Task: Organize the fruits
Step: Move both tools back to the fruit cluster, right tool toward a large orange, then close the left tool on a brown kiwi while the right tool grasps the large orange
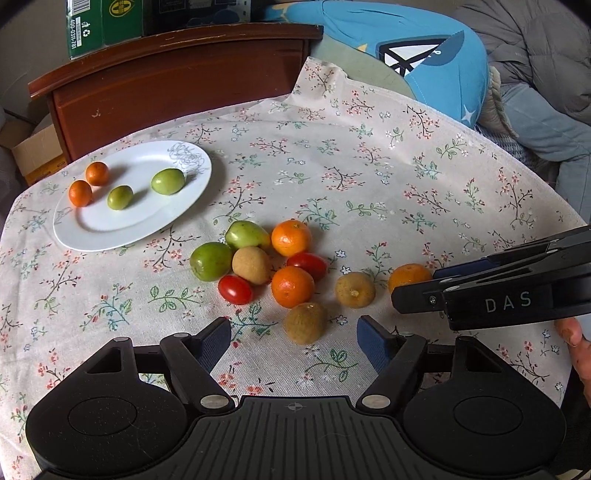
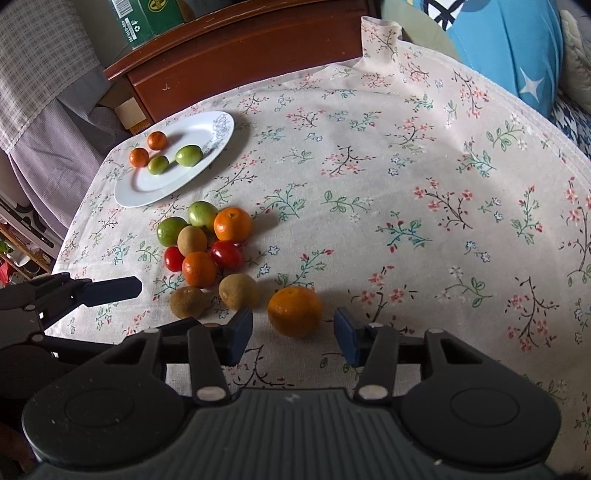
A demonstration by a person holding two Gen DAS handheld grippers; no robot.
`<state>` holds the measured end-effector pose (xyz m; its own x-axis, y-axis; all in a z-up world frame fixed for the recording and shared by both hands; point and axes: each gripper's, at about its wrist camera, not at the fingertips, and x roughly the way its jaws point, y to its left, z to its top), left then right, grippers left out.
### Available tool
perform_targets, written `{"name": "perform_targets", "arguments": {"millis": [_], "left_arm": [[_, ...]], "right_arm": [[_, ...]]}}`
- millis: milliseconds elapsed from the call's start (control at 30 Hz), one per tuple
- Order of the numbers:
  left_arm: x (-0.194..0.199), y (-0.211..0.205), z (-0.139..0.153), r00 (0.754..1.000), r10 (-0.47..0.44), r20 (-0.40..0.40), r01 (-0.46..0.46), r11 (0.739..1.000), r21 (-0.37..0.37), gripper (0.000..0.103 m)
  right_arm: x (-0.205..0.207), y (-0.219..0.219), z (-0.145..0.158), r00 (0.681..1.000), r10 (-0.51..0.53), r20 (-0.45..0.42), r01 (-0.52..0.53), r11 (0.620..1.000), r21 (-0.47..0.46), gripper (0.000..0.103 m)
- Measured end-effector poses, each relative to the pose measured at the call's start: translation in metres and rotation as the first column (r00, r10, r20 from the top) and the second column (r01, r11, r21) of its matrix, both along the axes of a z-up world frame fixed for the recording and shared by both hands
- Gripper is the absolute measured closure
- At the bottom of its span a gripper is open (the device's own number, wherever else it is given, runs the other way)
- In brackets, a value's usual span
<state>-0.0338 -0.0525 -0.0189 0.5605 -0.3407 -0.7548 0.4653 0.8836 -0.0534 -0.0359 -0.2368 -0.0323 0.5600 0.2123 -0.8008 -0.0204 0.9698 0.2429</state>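
The lone round orange mandarin [image 2: 294,311] lies on the floral-clothed table [image 2: 406,184], low in the right wrist frame, just ahead of our right gripper [image 2: 293,336], centred between its spread fingers and untouched. Our left gripper [image 1: 293,341], fingers apart, faces a fuzzy brown kiwi-like fruit [image 1: 305,323]. The white oval plate [image 2: 207,170] sits upper left.

"DAS" stands on the right gripper [image 1: 412,286]; "400-0311-781" on the green box [image 1: 85,31].
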Motion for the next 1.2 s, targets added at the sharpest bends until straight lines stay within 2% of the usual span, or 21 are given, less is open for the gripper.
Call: {"name": "perform_targets", "arguments": {"millis": [133,233,300,367,433,567,633,800,967,1100,1200], "left_arm": [[0.002,-0.006,-0.004,1.0,-0.015,0.005,0.015,1.0,-0.004,0.03],[0.005,-0.007,-0.007,1.0,-0.019,0.003,0.019,1.0,0.007,0.037],[0.006,-0.007,-0.009,1.0,-0.012,0.001,0.012,1.0,0.006,0.038],[0.008,-0.007,-0.01,1.0,-0.01,0.002,0.01,1.0,0.005,0.045],[0.011,-0.007,-0.012,1.0,-0.015,-0.019,0.015,1.0,0.003,0.061],[0.008,-0.01,-0.013,1.0,-0.03,-0.001,0.03,0.999,0.027,0.068],[0.008,-0.01,-0.012,1.0,-0.028,-0.005,0.028,0.999,0.019,0.079],[0.009,-0.005,-0.007,1.0,0.004,-0.021,-0.004,1.0,0.011,0.079],[0.012,0.004,0.007,0.999,0.039,-0.021,-0.04,0.999,-0.033,0.079],[0.017,0.008,0.015,0.997,0.079,0.018,-0.079,0.997,0.02,0.079],[0.021,0.014,0.018,0.994,0.111,0.021,-0.111,0.993,0.033,0.079]], "right_arm": [[0.002,-0.002,-0.002,1.0,-0.018,-0.007,0.018,1.0,0.017,0.054],[0.003,-0.002,-0.002,1.0,-0.021,-0.009,0.021,1.0,0.021,0.055],[0.004,-0.002,-0.003,1.0,-0.019,-0.011,0.019,1.0,0.023,0.057],[0.004,-0.001,-0.003,1.0,-0.02,-0.014,0.02,1.0,0.015,0.059],[0.005,0.0,-0.004,1.0,-0.019,-0.013,0.019,1.0,0.017,0.063],[0.006,0.001,-0.004,1.0,-0.015,-0.012,0.015,1.0,0.009,0.07],[0.006,0.003,-0.004,1.0,-0.017,-0.012,0.017,1.0,0.004,0.07],[0.009,0.0,0.0,0.999,-0.05,-0.002,0.05,0.999,0.011,0.07],[0.013,0.003,0.012,0.998,-0.051,0.041,0.049,0.998,0.039,0.07],[0.018,0.01,0.02,0.997,-0.033,0.063,0.03,0.998,0.049,0.07],[0.023,0.018,0.025,0.997,-0.014,0.077,0.011,0.999,0.033,0.07]]}}
